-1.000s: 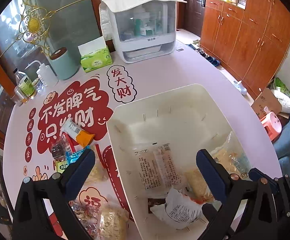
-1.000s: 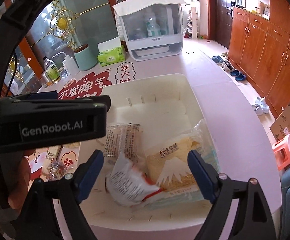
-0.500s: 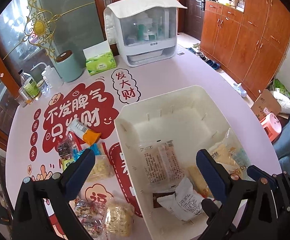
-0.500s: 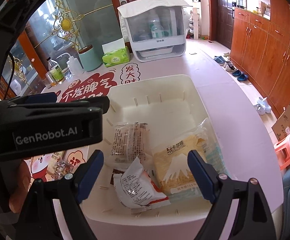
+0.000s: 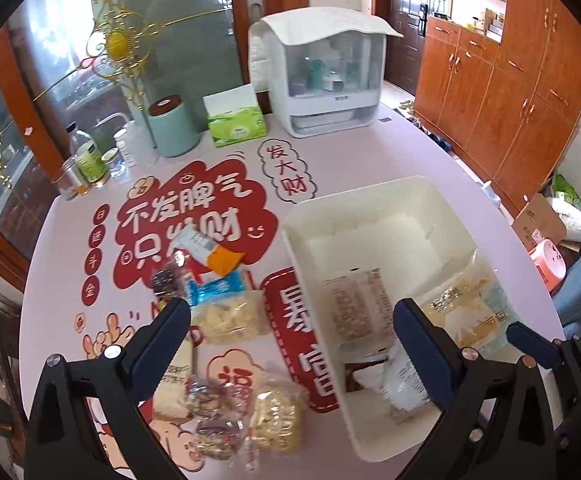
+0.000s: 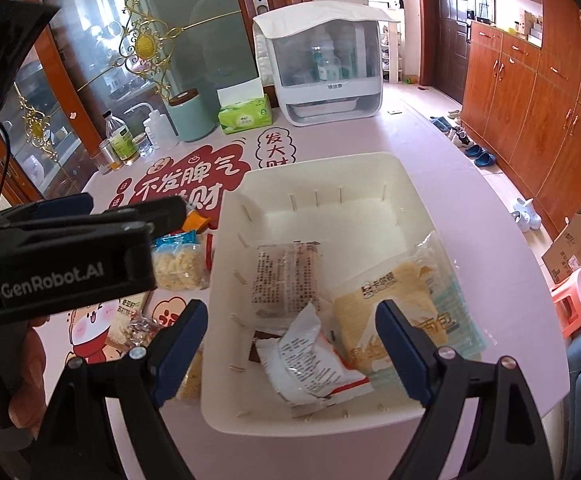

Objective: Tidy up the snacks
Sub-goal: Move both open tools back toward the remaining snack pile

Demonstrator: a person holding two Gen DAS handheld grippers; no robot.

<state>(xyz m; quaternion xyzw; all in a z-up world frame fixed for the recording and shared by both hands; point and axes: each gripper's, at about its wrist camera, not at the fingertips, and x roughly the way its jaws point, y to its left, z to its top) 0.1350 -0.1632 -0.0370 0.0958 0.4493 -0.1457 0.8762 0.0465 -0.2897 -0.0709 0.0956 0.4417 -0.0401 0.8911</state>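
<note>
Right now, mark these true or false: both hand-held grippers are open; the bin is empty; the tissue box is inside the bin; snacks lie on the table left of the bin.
Both hand-held grippers, left and right, are open: true.
The bin is empty: false, it holds several packets, including a bread pack.
The tissue box is inside the bin: false, it stands on the table beyond it.
Snacks lie left of the bin: true.
</note>
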